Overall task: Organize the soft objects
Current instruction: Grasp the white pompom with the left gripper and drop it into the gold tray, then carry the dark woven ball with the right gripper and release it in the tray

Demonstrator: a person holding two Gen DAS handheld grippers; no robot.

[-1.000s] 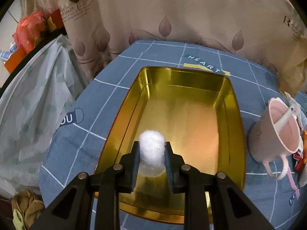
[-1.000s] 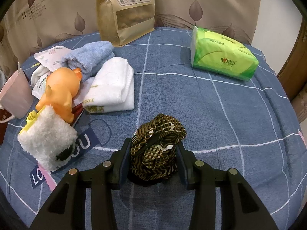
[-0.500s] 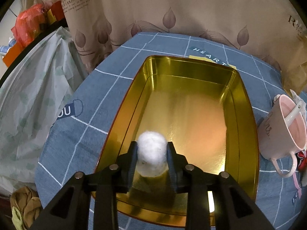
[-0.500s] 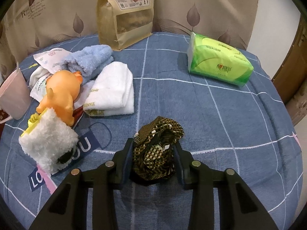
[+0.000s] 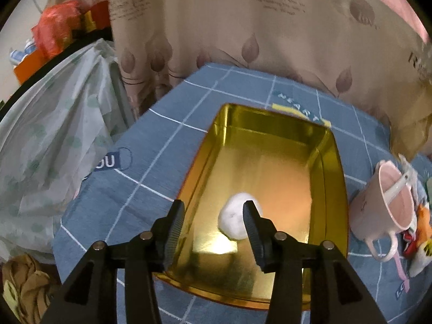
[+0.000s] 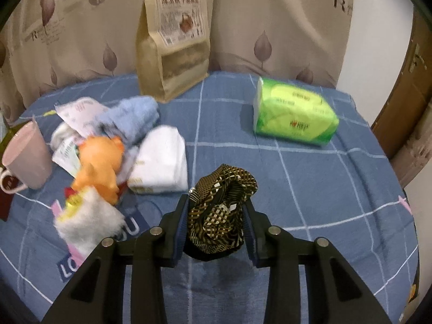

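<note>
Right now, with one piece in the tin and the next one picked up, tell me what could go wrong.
1. The patterned cloth bulges loosely out of the right gripper, so it could slip or snag on the way over.
2. The left gripper, its jaws just opened, hangs over the cotton ball in the gold tin; it may block the drop.
3. The pink cup beside the tin could get knocked.

On the table (image 5: 151,167) an open tin box (image 5: 334,178) holds a cotton ball (image 5: 233,217) on its floor, near the front. A mug (image 5: 378,205) stands just right of the box. In the right wrist view a towel pile (image 6: 159,159), a toy animal (image 6: 100,164) and a fluffy cloth (image 6: 86,221) lie left; a tissue pack (image 6: 294,112) lies right, and a standing pouch (image 6: 172,40) is behind.
</note>
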